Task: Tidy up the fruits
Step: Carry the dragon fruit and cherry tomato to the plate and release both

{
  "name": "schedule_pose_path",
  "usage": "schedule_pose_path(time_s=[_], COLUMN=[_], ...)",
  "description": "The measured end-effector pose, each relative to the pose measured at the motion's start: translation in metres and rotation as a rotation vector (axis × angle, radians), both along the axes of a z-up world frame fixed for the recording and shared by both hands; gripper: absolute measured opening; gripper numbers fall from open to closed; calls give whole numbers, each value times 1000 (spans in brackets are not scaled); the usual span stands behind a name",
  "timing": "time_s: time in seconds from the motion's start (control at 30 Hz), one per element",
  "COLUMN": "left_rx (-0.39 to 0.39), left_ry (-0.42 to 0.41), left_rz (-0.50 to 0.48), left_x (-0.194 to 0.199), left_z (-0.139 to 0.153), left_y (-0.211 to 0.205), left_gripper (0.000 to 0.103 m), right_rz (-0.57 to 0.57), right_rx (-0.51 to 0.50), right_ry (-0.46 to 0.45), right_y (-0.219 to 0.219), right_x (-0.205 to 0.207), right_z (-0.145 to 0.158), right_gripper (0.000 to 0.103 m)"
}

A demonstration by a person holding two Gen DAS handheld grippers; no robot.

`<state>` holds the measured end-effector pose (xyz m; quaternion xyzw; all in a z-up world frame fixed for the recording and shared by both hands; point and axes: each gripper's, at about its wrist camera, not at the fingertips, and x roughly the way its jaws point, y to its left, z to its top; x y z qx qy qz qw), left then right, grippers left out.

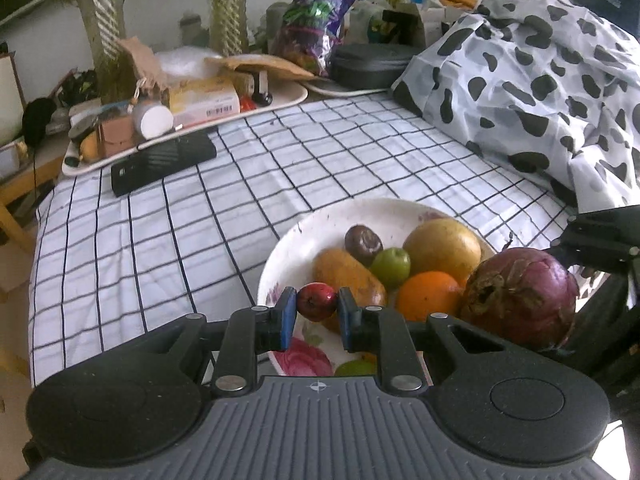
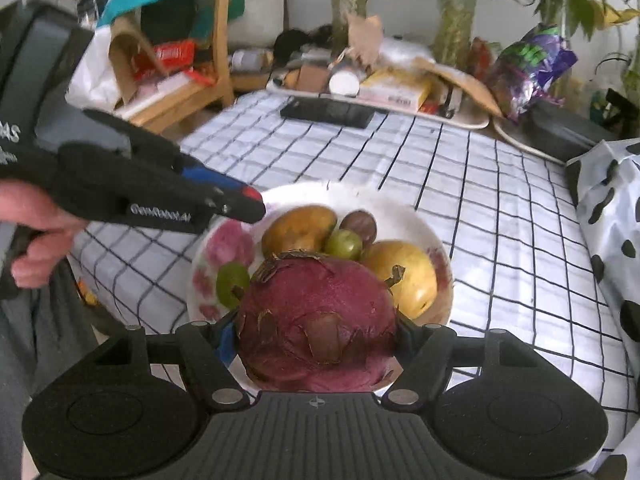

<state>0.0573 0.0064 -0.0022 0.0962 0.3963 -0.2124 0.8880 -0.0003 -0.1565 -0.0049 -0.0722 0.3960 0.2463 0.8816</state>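
The left gripper reached forward over the near rim of the floral plate, its blue pads closed narrow on a small red fruit, held above the plate; seen from the right wrist, the same tool came in from the left at a slant, the person's hand wrapped round its handle. The right gripper stood level above the plate's near edge, its fingers spread wide and clamped on a large purple-red round fruit with dry brown scales; from the left wrist that fruit hung just beside the plate on the right.

On the plate lay a brown-yellow mango, a dark passion fruit, a small green fruit, a large yellow fruit, an orange and another green fruit near the front; the held purple-red fruit hid the orange from the right wrist.

The plate sat on a checked cloth; well behind it lay a black phone, just in front of a cluttered tray; a spotted cloth heaped to the right.
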Motion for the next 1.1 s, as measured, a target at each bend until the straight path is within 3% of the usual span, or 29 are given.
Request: schedule_pose_path(time_s=[0.13,0.2,0.23,0.5,0.77,0.8,0.9,0.93,1.1], left_rx=[-13,-23,-27,-36,-46,-45,-61,-65,-41], left_ry=[17,20,21,41,88,97,87,66,30], left_rz=[3,-1,-4,-68,-139,-135,-99,-80,8], left_x=[-3,-7,-10,-35,-47,-48,-56,-60,-73], left_z=[1,2,3,5,2,1,6,9,19], left_y=[2,2,2,-6,-19,-20,-17,-15,-8], left_gripper=[21,21,21,21,22,27,68,74,74], right_rz=[-15,-31,-41,-93,-236,-249,-273,-277,-284], right_rx=[12,31,41,108,174,173,169,170,132], right_ry=[21,18,4,-42,-47,-46,-44,-39,-28], right_y=[-2,-5,-6,-24,-48,-49,-51,-51,-45], right_x=[3,4,4,0,-14,-16,-23,-25,-39], right_z=[-2,0,2,14,25,25,27,27,28], right_gripper=[79,92,103,103,103,103,103,103,103])
